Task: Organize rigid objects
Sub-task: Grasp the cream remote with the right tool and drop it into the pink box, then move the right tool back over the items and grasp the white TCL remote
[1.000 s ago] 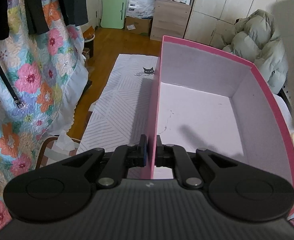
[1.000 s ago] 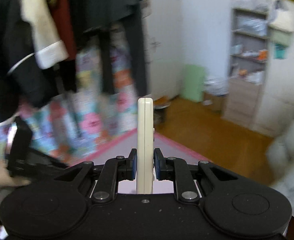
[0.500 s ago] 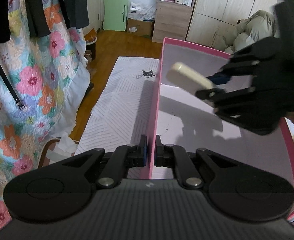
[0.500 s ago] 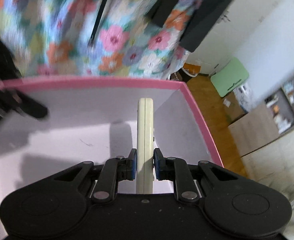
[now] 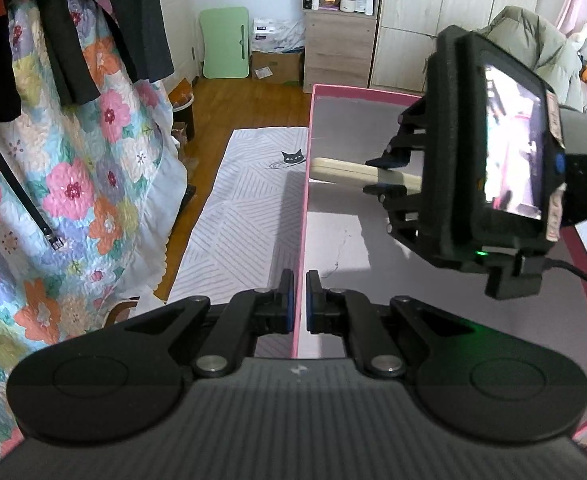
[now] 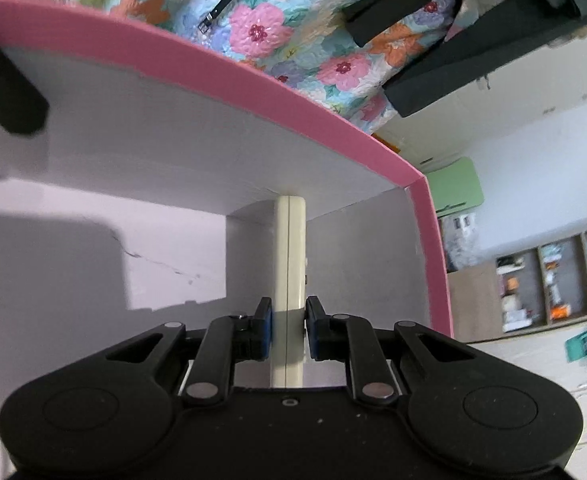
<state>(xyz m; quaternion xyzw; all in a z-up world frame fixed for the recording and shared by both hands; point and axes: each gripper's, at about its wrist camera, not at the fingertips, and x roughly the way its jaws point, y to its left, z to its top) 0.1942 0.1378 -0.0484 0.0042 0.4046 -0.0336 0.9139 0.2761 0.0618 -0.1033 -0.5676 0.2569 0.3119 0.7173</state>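
Bedroom clutter surrounds the pink box [image 5: 304,216], its wall clamped by the left hand-held gripper [image 5: 300,300]. Ahead, the right hand-held gripper [image 6: 288,326] grasps a cream remote [image 6: 289,264] nosed against that wall; pushing on could jam it.

Left black two-finger gripper [image 5: 300,302], jaws closed on a thin wall edge; right black gripper [image 6: 287,320], jaws clamped on a flat bar.

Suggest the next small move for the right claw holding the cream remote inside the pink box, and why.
Probably lower it and open. The right claw grips the cream remote inside the pink box, its tip at or near the far wall, apparently still above the floor. The left claw pinches the box wall, steadying it.
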